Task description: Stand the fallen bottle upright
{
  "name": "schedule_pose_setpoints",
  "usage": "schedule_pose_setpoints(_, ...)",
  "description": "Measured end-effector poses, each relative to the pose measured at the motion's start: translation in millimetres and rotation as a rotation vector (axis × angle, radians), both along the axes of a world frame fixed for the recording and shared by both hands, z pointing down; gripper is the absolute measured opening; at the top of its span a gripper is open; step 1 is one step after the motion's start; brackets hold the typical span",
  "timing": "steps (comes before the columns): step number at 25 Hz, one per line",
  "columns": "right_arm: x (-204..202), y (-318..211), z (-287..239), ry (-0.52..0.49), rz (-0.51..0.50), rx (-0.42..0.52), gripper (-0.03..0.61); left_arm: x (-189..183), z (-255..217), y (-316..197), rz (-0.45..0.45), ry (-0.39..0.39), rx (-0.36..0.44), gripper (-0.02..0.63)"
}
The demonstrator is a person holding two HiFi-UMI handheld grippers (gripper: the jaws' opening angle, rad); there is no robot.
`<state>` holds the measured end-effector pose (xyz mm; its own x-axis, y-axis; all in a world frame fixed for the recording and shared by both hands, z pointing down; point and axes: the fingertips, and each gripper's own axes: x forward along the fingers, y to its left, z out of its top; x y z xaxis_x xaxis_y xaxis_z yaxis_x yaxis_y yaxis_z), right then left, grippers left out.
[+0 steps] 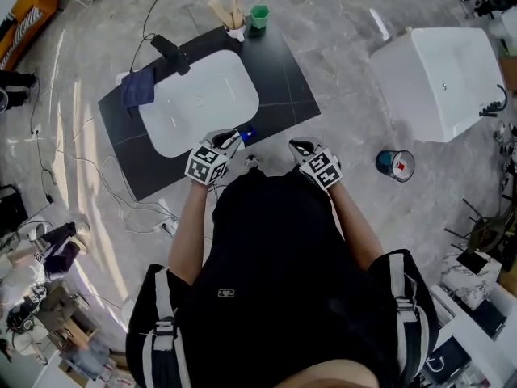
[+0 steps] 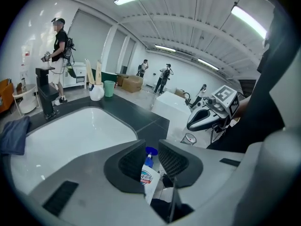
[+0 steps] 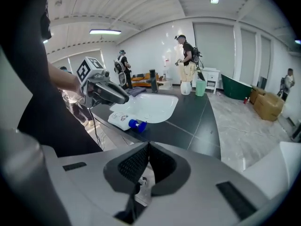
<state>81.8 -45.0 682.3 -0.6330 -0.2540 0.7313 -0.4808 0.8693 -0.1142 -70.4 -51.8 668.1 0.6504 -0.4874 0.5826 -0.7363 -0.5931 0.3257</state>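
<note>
The bottle lies on its side at the near edge of the black tabletop, just beside the white basin, its blue cap pointing toward the right gripper. The left gripper hangs over it, fingers a narrow gap apart, with the bottle showing through the gap and not pinched. The right gripper's fingers are together and empty

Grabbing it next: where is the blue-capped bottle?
In the right gripper view the bottle lies on the dark counter beside the white sink, just below the left gripper.
</note>
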Motion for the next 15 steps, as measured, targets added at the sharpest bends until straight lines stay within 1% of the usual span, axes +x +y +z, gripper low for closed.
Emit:
schedule_pose_setpoints(5, 1.1, 7.4, 8.1, 0.011, 0.052, -0.012, 0.06, 0.4, 12.3, 3.2, 0.102, -0.058, -0.015, 0.114)
schedule_pose_setpoints(10, -2.5, 8.1, 8.8, 0.021, 0.081, -0.014, 0.06, 1.4, 28.8, 8.1, 0.19, -0.108, -0.048, 0.212)
schedule_pose_setpoints(15, 0.9, 14.2, 7.8, 0.034, 0.104, -0.006, 0.06, 8.6, 48.3, 13.6, 0.288, -0.174, -0.064, 0.259)
